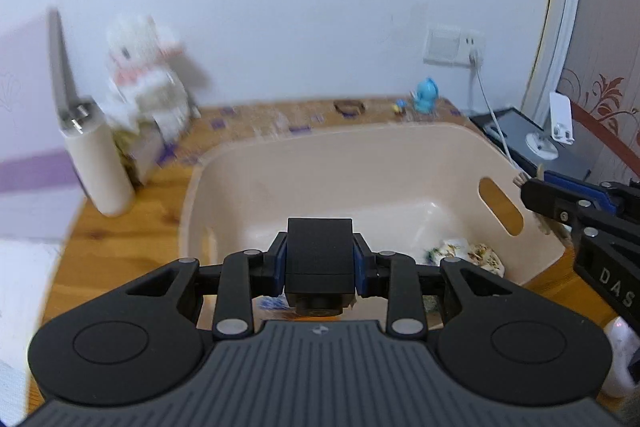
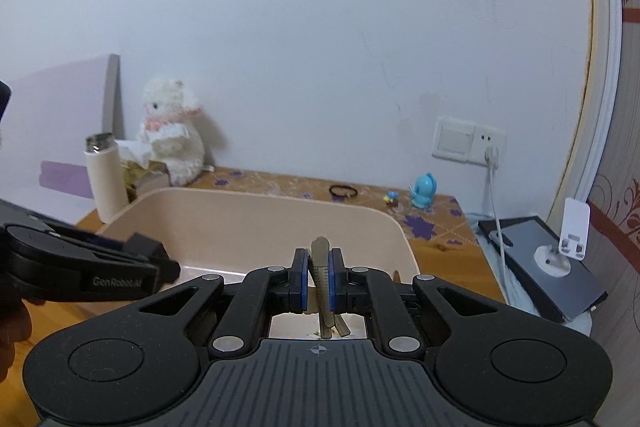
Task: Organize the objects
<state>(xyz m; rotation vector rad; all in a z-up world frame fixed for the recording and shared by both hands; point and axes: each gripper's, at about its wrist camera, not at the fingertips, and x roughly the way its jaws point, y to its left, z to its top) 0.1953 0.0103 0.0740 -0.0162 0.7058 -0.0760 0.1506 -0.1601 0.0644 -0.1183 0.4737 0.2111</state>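
Observation:
A beige plastic bin (image 1: 360,163) stands on the wooden table, also in the right wrist view (image 2: 260,223). My left gripper (image 1: 319,259) is shut on a black box-shaped object (image 1: 320,251) and holds it above the bin's near side. A floral cloth item (image 1: 468,255) lies in the bin. My right gripper (image 2: 319,275) is shut on an olive-brown hair clip (image 2: 321,271) over the bin's near right edge; it shows at the right in the left wrist view (image 1: 532,187).
A white plush toy (image 2: 172,143), a cream bottle (image 2: 105,179), a black hair band (image 2: 343,191) and a blue figurine (image 2: 423,193) stand on the table behind the bin. A dark tablet (image 2: 548,267) with a white cable lies to the right.

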